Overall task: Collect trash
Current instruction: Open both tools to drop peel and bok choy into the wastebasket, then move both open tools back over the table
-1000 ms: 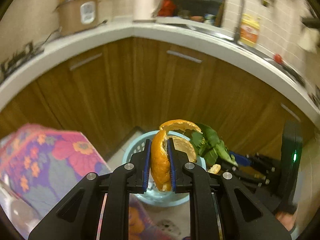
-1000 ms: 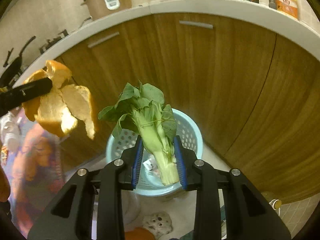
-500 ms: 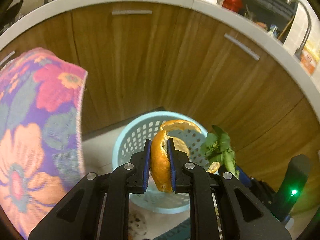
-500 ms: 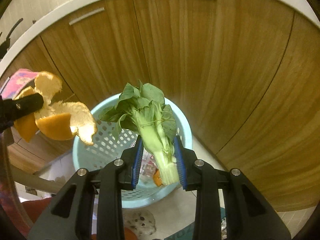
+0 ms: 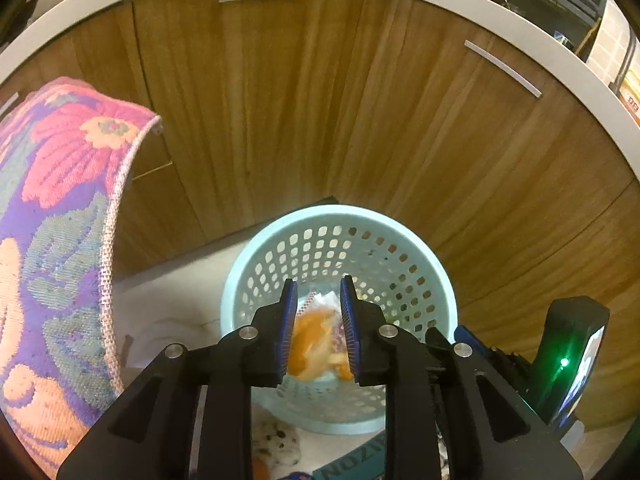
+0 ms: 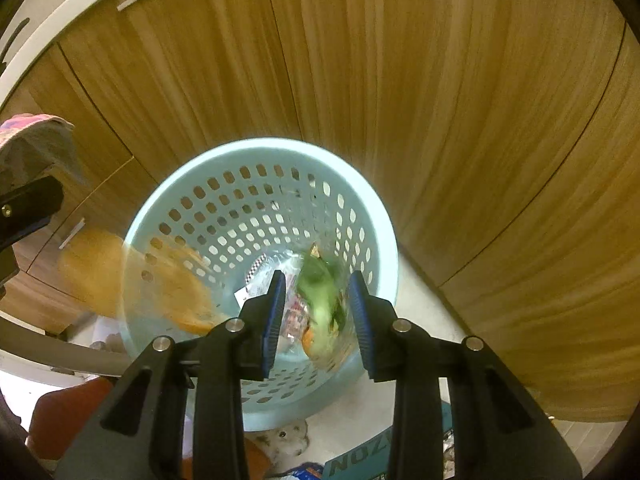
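Note:
A light blue perforated trash basket point(image 5: 400, 240) stands on the floor by the wooden cabinets; it also shows in the right wrist view point(image 6: 192, 184). My left gripper point(image 5: 319, 328) is open above it, and the orange peel point(image 5: 310, 344) is blurred below the jaws, inside the basket. My right gripper point(image 6: 317, 314) is open above the basket, and the green bok choy point(image 6: 320, 296) is a blur falling between and below its jaws. The orange peel point(image 6: 132, 276) shows as a blurred streak at the basket's left rim.
Curved wooden cabinet doors point(image 5: 280, 120) with metal handles stand behind the basket. A flowered cloth point(image 5: 60, 220) hangs at the left. A black device with a green light point(image 5: 568, 360) is at the right. Small items lie on the pale floor point(image 6: 416, 296) near the basket.
Both grippers have opened. The orange peel has left the left gripper and the bok choy has left the right gripper; both are dropping into the basket. Both views have tilted down towards it.

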`<state>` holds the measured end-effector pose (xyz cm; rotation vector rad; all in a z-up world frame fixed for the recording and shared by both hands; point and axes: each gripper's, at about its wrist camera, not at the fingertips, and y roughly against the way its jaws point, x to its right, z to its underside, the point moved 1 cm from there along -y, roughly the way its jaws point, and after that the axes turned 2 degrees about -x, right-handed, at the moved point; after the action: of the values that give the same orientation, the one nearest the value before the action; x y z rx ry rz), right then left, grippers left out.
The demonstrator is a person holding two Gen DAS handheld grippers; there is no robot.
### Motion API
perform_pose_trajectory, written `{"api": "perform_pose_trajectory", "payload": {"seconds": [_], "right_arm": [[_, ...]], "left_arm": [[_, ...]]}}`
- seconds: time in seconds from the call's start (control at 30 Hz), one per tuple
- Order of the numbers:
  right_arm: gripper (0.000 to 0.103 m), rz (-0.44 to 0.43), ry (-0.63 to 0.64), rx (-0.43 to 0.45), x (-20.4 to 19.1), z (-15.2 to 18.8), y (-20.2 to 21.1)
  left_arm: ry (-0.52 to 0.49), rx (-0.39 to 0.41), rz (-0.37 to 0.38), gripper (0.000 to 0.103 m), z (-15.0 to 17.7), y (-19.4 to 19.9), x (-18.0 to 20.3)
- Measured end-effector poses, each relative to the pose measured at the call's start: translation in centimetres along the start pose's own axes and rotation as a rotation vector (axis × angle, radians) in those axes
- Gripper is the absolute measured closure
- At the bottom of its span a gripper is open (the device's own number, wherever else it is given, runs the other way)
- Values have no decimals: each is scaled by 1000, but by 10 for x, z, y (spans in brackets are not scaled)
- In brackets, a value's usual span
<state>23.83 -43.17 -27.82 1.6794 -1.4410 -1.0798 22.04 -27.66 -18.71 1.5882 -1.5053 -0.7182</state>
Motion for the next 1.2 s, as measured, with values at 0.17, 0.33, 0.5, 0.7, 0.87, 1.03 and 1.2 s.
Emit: {"api": "perform_pose_trajectory", "payload": {"seconds": [0.17, 0.33, 0.5, 0.7, 0.87, 1.03, 1.2], "right_arm": [[55, 1, 1, 18, 1, 10, 5], [55, 8, -6, 44, 5, 18, 22], [55, 2, -39, 93, 1, 21, 53], [55, -11, -67, 184, -21, 26, 114], [55, -10, -25, 263, -64, 30, 173], [55, -34, 44, 323, -116, 34, 220], [55, -68, 138, 352, -185, 34, 249]], "left_arm": [[-2, -20, 24, 69, -3, -4, 3], [-3, -9, 65, 63, -2, 10, 4], [-6, 17, 127, 63, -1, 40, 8], [-55, 107, 224, 56, -1, 112, 8], [-89, 197, 268, 48, 1, 171, -16], [-118, 286, 269, 44, 4, 222, -63], [-126, 340, 244, 40, 12, 259, -125]]}}
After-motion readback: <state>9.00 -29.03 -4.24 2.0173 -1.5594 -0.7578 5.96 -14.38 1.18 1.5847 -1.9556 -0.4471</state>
